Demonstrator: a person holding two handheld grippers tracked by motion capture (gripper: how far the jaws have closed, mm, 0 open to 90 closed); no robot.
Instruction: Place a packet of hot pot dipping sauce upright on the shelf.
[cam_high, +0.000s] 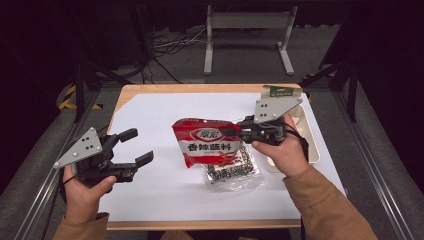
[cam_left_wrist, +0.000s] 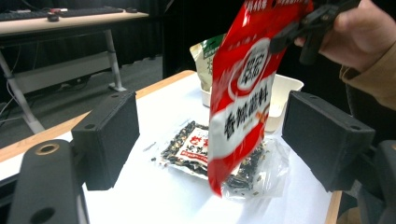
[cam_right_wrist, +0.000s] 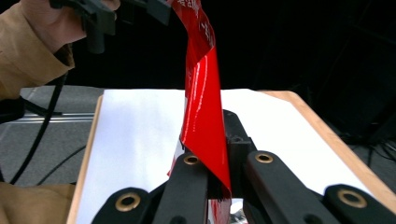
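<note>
On the desk (cam_high: 150, 195), a clear packet (cam_high: 232, 172) lies at the middle, with the sauce pouch (cam_high: 207, 142) hanging just above its far-left part from the right claw (cam_high: 239, 131). The left claw (cam_high: 134, 147) sits well apart at the left, and a tray (cam_high: 307, 132) stands at the right edge, holding another bag (cam_high: 280, 90) at its far end.

You have two grippers (cam_high: 134, 147) (cam_high: 232, 131) — one red bag (cam_high: 207, 141), one clear packet (cam_high: 232, 172), one white tray (cam_high: 307, 131) and one green bag (cam_high: 280, 90)
</note>
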